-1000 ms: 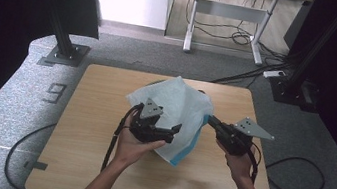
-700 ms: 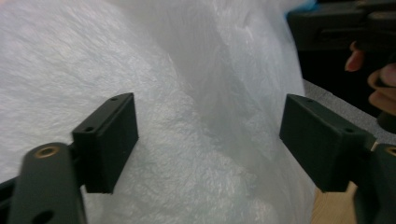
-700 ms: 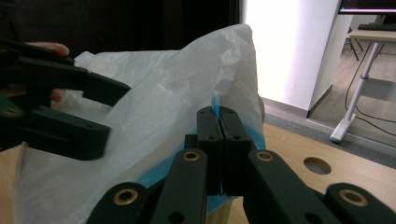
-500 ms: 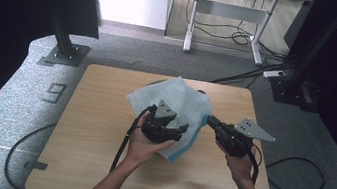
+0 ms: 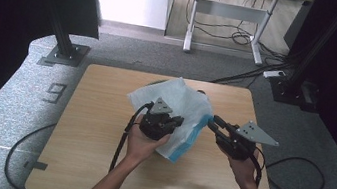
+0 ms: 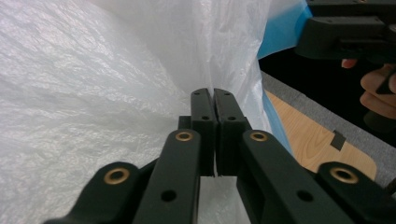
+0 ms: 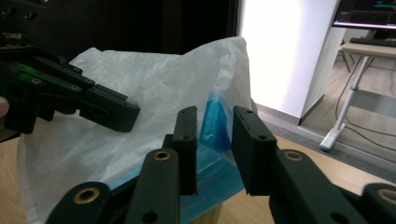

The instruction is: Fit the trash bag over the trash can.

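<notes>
A crumpled white plastic bag (image 5: 176,99) with a blue part (image 5: 189,140) lies on the wooden table (image 5: 94,139). My left gripper (image 5: 176,122) rests on the bag's near side. Its jaws have just been closing and now stand shut on a fold of the white film (image 6: 214,93). My right gripper (image 5: 213,122) points at the bag's right edge. Its jaws have just been opening, and they stand apart (image 7: 215,116) with a blue fold (image 7: 215,122) loose between them. The left gripper (image 7: 107,112) also lies across the white bag (image 7: 154,79) in the right gripper view.
Bare wood runs along the table's left side and its front edge. Grey floor surrounds the table, with cables (image 5: 295,179) on it to the right and a black stand base (image 5: 64,53) at the back left. A desk frame (image 5: 228,22) stands farther back.
The left gripper has shifted slightly rightward onto the bag and its jaws have closed on the film. The right hand has stayed in place beside the bag.
</notes>
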`<state>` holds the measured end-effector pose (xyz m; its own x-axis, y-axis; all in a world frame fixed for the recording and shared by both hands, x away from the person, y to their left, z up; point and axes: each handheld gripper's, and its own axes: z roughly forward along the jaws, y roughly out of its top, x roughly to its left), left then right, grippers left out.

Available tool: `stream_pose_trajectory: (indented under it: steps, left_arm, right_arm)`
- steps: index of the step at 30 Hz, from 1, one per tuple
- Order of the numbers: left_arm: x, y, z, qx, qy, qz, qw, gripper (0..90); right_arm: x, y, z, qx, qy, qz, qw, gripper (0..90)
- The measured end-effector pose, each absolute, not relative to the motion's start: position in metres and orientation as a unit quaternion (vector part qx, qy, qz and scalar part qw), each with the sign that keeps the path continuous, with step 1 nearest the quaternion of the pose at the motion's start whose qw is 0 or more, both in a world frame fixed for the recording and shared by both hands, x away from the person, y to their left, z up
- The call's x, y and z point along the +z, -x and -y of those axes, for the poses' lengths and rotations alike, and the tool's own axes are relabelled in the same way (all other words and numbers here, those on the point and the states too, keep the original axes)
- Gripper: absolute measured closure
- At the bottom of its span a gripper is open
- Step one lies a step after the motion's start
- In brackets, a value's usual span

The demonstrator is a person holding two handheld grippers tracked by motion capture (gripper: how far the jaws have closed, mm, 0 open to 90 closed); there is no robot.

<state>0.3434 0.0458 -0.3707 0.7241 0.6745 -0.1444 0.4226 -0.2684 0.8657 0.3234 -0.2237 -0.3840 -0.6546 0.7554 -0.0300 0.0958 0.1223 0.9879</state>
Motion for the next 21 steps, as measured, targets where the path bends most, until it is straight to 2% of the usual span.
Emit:
stream_pose_trajectory:
  steps: [4, 11, 21]
  left_arm:
    - [-0.369, -0.344, -0.052, 0.126, -0.775, -0.354, 0.508, 89.6]
    - [-0.363, -0.345, -0.065, 0.113, -0.754, -0.358, 0.54, 89.8]
    - [-0.355, -0.346, -0.081, 0.101, -0.741, -0.357, 0.559, 89.8]
  right_arm:
    - [-0.385, -0.315, 0.227, 0.587, -0.305, -0.691, 0.29, 64.7]
    - [-0.391, -0.303, 0.228, 0.59, -0.296, -0.696, 0.281, 64.5]
    - [-0.402, -0.308, 0.216, 0.583, -0.292, -0.711, 0.263, 64.5]
